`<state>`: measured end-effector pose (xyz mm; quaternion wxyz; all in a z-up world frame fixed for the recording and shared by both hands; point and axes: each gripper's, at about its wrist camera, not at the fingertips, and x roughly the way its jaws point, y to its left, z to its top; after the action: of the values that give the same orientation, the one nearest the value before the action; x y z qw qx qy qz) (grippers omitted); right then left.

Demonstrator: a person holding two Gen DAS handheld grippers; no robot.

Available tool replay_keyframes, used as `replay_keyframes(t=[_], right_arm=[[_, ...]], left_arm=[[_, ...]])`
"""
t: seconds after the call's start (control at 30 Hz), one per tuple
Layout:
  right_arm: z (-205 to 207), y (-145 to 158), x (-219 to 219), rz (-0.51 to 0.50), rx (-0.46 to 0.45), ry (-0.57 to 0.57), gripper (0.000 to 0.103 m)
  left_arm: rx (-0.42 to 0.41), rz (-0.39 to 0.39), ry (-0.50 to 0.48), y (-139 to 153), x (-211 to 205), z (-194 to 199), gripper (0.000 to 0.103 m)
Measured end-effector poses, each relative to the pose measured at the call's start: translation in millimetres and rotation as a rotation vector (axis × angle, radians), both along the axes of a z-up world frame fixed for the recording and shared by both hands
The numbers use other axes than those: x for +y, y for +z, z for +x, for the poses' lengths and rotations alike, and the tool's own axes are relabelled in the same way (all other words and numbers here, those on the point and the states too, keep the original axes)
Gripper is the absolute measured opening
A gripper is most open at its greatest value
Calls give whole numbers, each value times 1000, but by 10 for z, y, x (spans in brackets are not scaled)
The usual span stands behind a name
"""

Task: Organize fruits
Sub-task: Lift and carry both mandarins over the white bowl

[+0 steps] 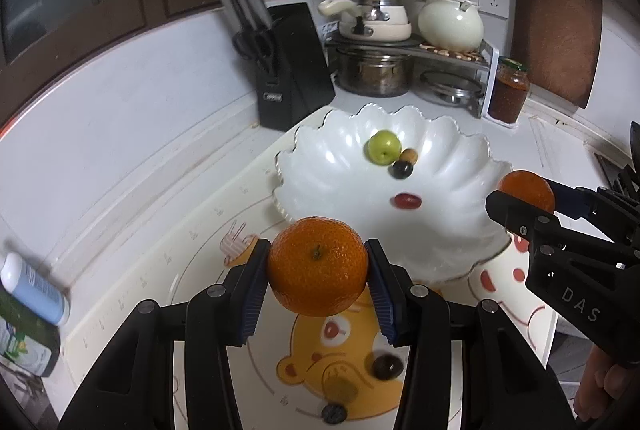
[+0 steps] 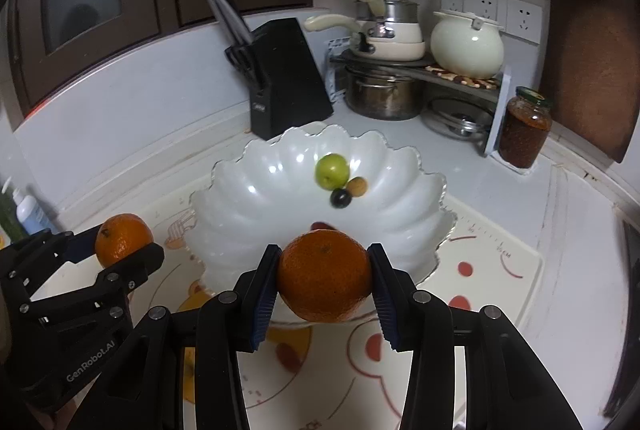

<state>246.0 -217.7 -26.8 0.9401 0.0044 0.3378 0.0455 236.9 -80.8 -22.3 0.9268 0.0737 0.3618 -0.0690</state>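
Observation:
My left gripper (image 1: 317, 280) is shut on an orange (image 1: 317, 266) and holds it above the mat, just short of the near rim of the white scalloped bowl (image 1: 332, 166). My right gripper (image 2: 324, 284) is shut on a second orange (image 2: 325, 276) at the bowl's (image 2: 248, 190) near rim. Each gripper shows in the other's view with its orange (image 1: 527, 189) (image 2: 122, 236). The bowl holds a green fruit (image 1: 383, 147), a dark grape (image 1: 401, 169), a brown fruit (image 1: 410, 155) and a red grape (image 1: 407, 201).
On the cartoon mat (image 1: 200, 270) below my left gripper lie a dark grape (image 1: 387, 366), a green fruit (image 1: 343, 389) and another dark grape (image 1: 334, 413). A knife block (image 1: 292, 66), pots (image 1: 374, 72) and a jar (image 1: 509, 90) stand behind the bowl. Bottles (image 1: 34, 290) stand at left.

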Motion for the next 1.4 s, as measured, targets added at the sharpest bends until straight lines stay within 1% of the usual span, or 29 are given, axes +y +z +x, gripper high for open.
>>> replay_keyframes(t=[0.23,0.57,0.9,1.4], right_arm=[[113,51,-139,-2,-5,-22,44],[306,16,-260,14,16,-33,44],[500,-144,-307,12,57,-31,44],[638,-388,-309,-3,116,-31,45]], left_arm=[[-2,-4,-23,39,-131,171,46],[7,1,-43,15,-247,395,46],[48,7,-47,-178,-303,663,46],[108,10,-41,-435,-312,777,47]])
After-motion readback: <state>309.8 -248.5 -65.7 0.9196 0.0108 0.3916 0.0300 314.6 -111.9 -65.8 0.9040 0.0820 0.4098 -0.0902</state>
